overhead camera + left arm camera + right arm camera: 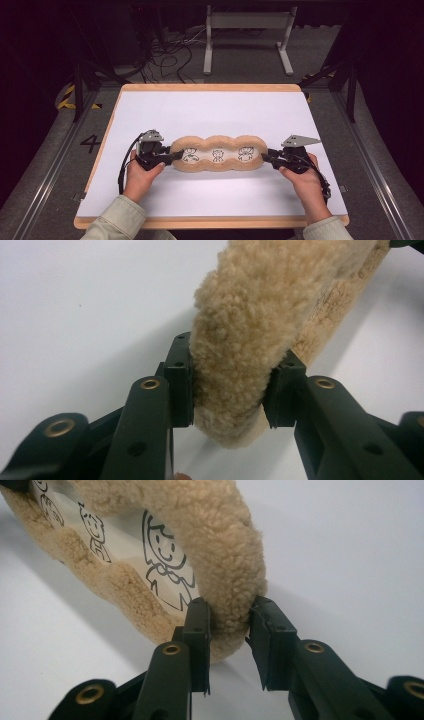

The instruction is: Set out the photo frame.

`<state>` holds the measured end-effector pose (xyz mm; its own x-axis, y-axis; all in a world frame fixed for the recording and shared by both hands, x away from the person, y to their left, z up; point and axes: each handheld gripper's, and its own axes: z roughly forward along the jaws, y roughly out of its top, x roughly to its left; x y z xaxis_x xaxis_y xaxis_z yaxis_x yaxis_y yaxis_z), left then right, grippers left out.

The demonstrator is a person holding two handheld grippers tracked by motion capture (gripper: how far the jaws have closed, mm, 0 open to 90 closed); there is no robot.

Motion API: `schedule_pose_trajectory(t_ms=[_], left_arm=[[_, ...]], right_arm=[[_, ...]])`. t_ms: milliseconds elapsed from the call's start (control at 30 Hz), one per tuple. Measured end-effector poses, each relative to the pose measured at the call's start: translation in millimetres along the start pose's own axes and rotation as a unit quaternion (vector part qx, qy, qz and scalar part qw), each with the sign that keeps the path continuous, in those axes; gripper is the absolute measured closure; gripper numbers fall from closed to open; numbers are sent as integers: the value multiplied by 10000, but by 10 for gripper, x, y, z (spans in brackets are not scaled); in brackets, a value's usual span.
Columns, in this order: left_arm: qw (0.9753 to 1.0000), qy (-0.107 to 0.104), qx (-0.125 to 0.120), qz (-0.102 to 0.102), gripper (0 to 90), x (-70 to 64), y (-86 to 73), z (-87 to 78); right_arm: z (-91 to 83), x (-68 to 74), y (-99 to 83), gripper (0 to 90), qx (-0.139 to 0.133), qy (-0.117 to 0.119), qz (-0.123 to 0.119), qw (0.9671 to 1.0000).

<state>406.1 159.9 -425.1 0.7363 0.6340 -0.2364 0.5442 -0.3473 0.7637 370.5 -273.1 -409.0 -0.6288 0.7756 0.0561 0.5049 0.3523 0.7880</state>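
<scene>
A long tan fleece cushion (217, 153) with three lobes and cartoon figures drawn on its pale centre lies across the white table top. My left gripper (175, 155) is shut on its left end; in the left gripper view the fluffy rim (235, 365) is pinched between the two black jaws of my left gripper (227, 390). My right gripper (266, 156) is shut on the right end, where the jaws of my right gripper (230, 630) squeeze the fleece rim (225, 580) beside a drawn figure (165, 560). The cushion ends look slightly raised off the table.
The white table top (215, 107) has a wooden border (210, 87). Beyond it stand a white metal frame (247, 35) and loose cables (167, 55) on the floor. Metal rails (370, 160) run along both sides.
</scene>
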Motion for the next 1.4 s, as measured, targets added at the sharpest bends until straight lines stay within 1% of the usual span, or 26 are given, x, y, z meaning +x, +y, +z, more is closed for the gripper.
schedule_pose_trajectory(t_ms=[167,267,300,400,467,533,567,600,633,667,700,733,767,800,900,933,967,1033,1067,1100,1133,1167,1233,1267,1333,1400], left_arm=[[10000,24,7,-4,615,0,-7,7],[10000,57,-8,10,599,-18,-10,9],[9999,101,-7,49,593,-24,-13,11],[9999,149,-41,62,579,-37,-24,3],[9998,168,-109,42,504,-36,-33,-22],[9995,168,-250,3,458,-31,-71,-71],[9995,191,-253,-35,435,-34,-89,-91],[9993,251,-281,-21,413,-36,-107,-111],[9993,248,-296,-6,387,-35,-122,-136],[9992,228,-332,-52,364,-46,-137,-156],[9992,192,-361,-20,346,-58,-153,-196],[9991,183,-380,16,326,-79,-161,-228],[9988,215,-416,134,310,-109,-170,-270],[9986,247,-433,200,304,-141,-178,-305],[9973,369,-515,383,287,-230,-210,-392],[9973,369,-515,383,284,-230,-210,-392],[9968,391,-563,418,282,-264,-236,-452],[9963,436,-595,435,278,-272,-260,-502],[9963,436,-595,435,273,-272,-260,-502],[9961,479,-610,428,273,-271,-282,-536],[9957,534,-629,425,272,-266,-303,-563],[9956,564,-619,410,272,-257,-328,-598],[9947,662,-670,405,268,-228,-386,-666],[9947,686,-668,368,261,-216,-417,-700],[9940,756,-719,336,241,-187,-465,-755],[9932,845,-728,339,229,-162,-513,-822]], right_arm=[[-25,36,-13,707,10,-2,44,10000],[-52,60,-26,706,36,-6,-6,10000],[-59,74,-28,695,42,-7,-6,10000],[-62,81,-19,672,62,-5,-47,10000],[-69,84,-10,638,38,8,-58,10000],[-96,87,4,616,-45,-13,-100,9999],[-118,89,17,607,-91,-25,-148,9998],[-137,92,28,597,-103,-41,-158,9998],[-154,90,37,588,-128,-55,-206,9997],[-169,93,46,577,-141,-71,-220,9996],[-177,94,52,558,-143,-83,-243,9996],[-186,90,59,533,-168,-50,-237,9996],[-193,91,64,520,-190,18,-168,9997],[-198,92,73,518,-256,140,-141,9995],[-221,113,100,518,-315,170,-282,9990],[-221,113,100,518,-315,170,-282,9990],[-253,132,128,517,-382,248,-391,9982],[-275,141,139,478,-464,256,-461,9975],[-275,141,139,478,-464,256,-461,9975],[-287,143,146,471,-468,321,-448,9974],[-309,143,153,442,-443,355,-481,9972],[-309,143,153,442,-443,355,-481,9972],[-323,130,151,384,-461,368,-556,9967],[-330,119,149,361,-444,392,-556,9967],[-354,90,141,350,-394,481,-580,9964],[-375,68,132,304,-355,561,-593,9960]])
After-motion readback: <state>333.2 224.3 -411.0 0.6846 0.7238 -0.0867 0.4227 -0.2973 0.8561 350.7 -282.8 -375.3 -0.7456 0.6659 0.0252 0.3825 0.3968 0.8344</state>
